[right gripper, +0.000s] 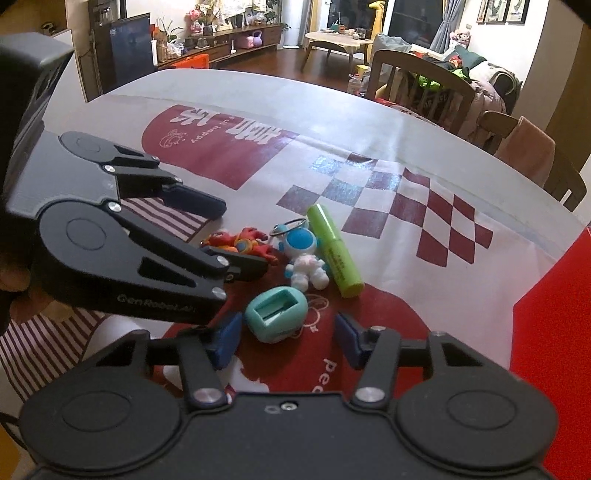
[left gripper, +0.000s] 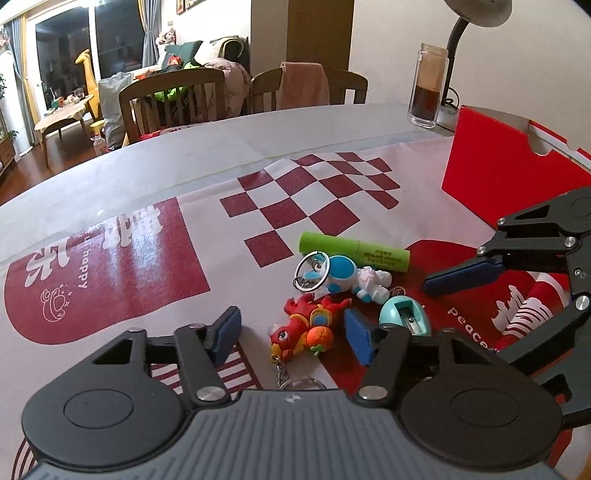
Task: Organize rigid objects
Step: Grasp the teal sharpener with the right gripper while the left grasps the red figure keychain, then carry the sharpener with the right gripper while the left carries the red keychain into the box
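On the counter (left gripper: 184, 162), the left gripper (left gripper: 291, 332) brackets the red dragon keychain (left gripper: 306, 328), jaws open, pads not touching. The right gripper (right gripper: 288, 338) straddles the teal sharpener (right gripper: 277, 314), jaws open too. Just beyond lie an astronaut keychain (right gripper: 306, 258) and green tube (right gripper: 334, 251).

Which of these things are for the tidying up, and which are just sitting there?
For the job:
- red dragon keychain
- astronaut keychain
- green highlighter
- teal sharpener
- red box

Just lying about:
- glass jar
- desk lamp
- chairs
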A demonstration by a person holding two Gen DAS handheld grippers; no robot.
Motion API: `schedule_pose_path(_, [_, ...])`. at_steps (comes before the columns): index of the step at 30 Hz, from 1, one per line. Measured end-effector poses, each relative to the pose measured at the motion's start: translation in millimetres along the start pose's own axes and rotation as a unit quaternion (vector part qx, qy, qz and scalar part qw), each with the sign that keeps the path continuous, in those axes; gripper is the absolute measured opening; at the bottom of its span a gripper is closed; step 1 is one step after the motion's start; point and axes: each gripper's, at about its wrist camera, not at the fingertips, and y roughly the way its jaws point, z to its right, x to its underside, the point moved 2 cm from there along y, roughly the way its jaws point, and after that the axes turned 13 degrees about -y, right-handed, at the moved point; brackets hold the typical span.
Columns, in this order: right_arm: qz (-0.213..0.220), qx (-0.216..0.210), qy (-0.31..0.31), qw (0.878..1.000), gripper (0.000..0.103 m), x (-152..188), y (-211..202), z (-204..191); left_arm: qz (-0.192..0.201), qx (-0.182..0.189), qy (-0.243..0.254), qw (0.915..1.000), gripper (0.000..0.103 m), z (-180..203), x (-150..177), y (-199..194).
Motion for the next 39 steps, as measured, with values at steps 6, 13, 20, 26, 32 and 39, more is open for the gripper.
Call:
schedule_pose_path(6, [0.004,0.002,-0.004,1.0,0.038,-2.7,-0.7,-3.7,-0.003,0.002,0.014,0.9999,0.038,8.9,-0.9,0.1])
schedule_pose_path(13, [0.008,0.018,-0.007,1.0,0.036,-3.2,-7.8,-6.9,-0.006,0.001,0.01,0.9999,0.032,9.8,-0.4,-2.2])
schedule_pose_path(20, [0.004,0.029,0.008,1.0,0.036,1.5,-20.4,-3.7,-0.006,0.004,-0.008,0.9999,0.026,8.7,2.0,-9.2])
schedule_pose_path(26, [0.008,0.033,0.027,0.999,0.036,6.2,-38.3,-3.0,-0.007,0.012,-0.022,0.9997,0.025,9.3,6.5,-19.9])
schedule_pose_path(32, [0.016,0.035,0.046,0.998,0.036,12.9,-63.5,-2.8,-0.003,0.021,-0.036,0.9991,0.025,9.7,9.5,-31.8])
schedule_pose_path(39, [0.028,0.041,0.077,0.996,0.036,21.5,-99.9,8.0,0.01,0.046,-0.067,0.9966,0.024,10.3,6.7,-57.9])
